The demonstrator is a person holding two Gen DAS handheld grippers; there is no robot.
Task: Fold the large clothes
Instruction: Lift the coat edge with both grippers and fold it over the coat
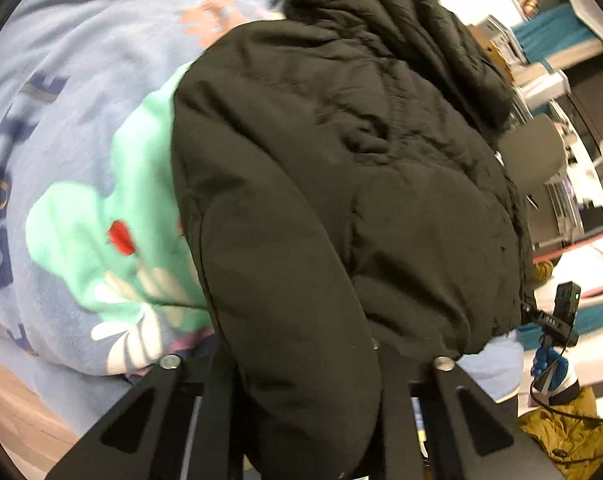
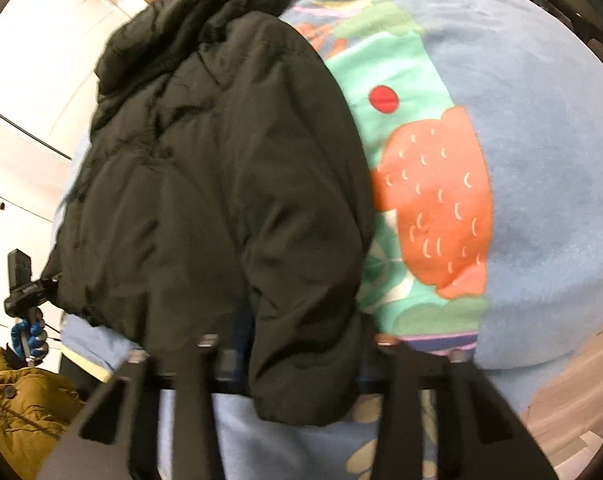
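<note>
Already I have the puffy black padded jacket (image 1: 341, 168) narrowed on the pale blue printed blanket (image 1: 85, 40), sleeves laid in; left gripper (image 1: 307, 364) and right gripper (image 2: 297, 354) each pinch its near hem, so the lengthwise fold remains

Both grippers are matte black. The left gripper (image 1: 305, 376) has angular arms with triangular cutouts and round silver screws. At the lower left of the right wrist view, its handle (image 2: 27, 338) shows blue, cable trailing.

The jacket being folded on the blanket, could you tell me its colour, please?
Black jacket, plain; clearest in the left wrist view.
</note>
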